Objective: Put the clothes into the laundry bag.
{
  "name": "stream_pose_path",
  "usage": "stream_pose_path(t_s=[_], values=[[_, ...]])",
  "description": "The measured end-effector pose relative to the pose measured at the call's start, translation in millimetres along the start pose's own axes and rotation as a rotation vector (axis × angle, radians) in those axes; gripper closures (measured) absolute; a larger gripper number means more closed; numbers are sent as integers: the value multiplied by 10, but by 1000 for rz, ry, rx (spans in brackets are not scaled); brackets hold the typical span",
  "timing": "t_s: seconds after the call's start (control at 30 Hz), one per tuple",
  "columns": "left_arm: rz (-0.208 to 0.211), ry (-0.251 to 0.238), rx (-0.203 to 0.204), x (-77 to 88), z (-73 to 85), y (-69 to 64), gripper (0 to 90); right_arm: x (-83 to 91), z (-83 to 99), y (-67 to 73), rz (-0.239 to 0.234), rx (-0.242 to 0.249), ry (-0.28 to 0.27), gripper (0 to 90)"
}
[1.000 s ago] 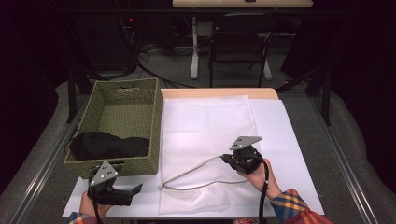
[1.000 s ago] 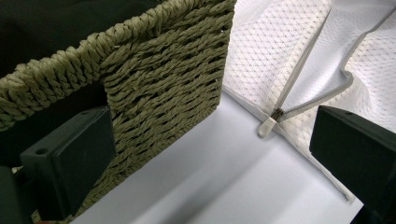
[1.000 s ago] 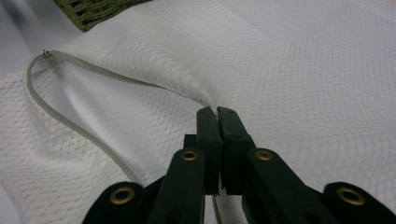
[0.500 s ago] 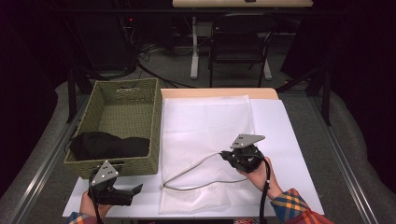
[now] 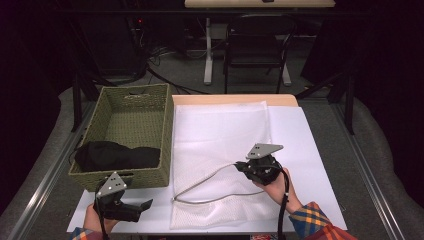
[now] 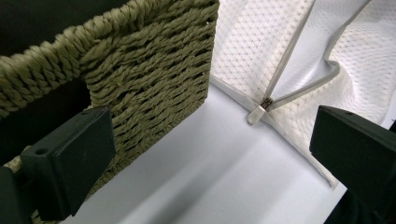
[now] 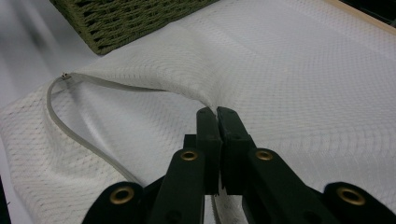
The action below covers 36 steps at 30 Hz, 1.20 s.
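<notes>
- High view: the white mesh laundry bag (image 5: 222,145) lies flat on the table (image 5: 312,150), just beside the woven basket (image 5: 131,131), in which a black garment (image 5: 116,155) rests.
- The upper edge of the bag's zipped opening is pinched by the right hand-held gripper (image 5: 243,167), its jaws clenched on the mesh; compared with a second ago, the edge has been drawn slightly further towards the basket and the mouth gapes a little wider.
- In the right gripper view the fabric (image 7: 187,70) is seen tented up at the jaw tips.
- The left hand-held gripper (image 5: 146,205) is held unchanged at the table's near edge, jaws spread and empty, with the zipper pull (image 6: 257,112) lying ahead of it.
- The bag appears to be readied for loading; the garment is not yet lifted.
</notes>
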State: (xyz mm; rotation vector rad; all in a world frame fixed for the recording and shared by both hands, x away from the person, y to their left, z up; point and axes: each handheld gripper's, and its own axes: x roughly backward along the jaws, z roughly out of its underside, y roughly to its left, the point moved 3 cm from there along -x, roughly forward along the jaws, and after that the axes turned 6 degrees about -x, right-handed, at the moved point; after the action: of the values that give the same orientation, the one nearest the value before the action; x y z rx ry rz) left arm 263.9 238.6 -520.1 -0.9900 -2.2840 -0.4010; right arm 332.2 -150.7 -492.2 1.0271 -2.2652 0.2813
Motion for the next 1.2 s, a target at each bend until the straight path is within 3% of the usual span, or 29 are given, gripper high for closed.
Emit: stream_pose_path(t_s=[0.13, 0.33, 0.53, 0.87, 1.1, 1.2], values=[[21, 11, -6, 30, -34, -2, 0, 2, -1, -3, -9, 5, -3, 883], [-4, 32, -72, 92, -93, -30, 1, -10, 22, -23, -9, 1, 5, 883], [5, 43, -81, 100, -142, -29, 1, -3, 27, -19, 0, 6, 5, 883], [69, 84, -102, 105, -183, -54, 0, 13, 33, -1, 4, 10, 6, 882], [72, 111, -123, 172, -230, -2, 0, 16, 38, -9, 6, 3, 4, 882], [96, 109, -134, 183, -263, 18, 0, 16, 38, -10, 7, 5, 4, 882]])
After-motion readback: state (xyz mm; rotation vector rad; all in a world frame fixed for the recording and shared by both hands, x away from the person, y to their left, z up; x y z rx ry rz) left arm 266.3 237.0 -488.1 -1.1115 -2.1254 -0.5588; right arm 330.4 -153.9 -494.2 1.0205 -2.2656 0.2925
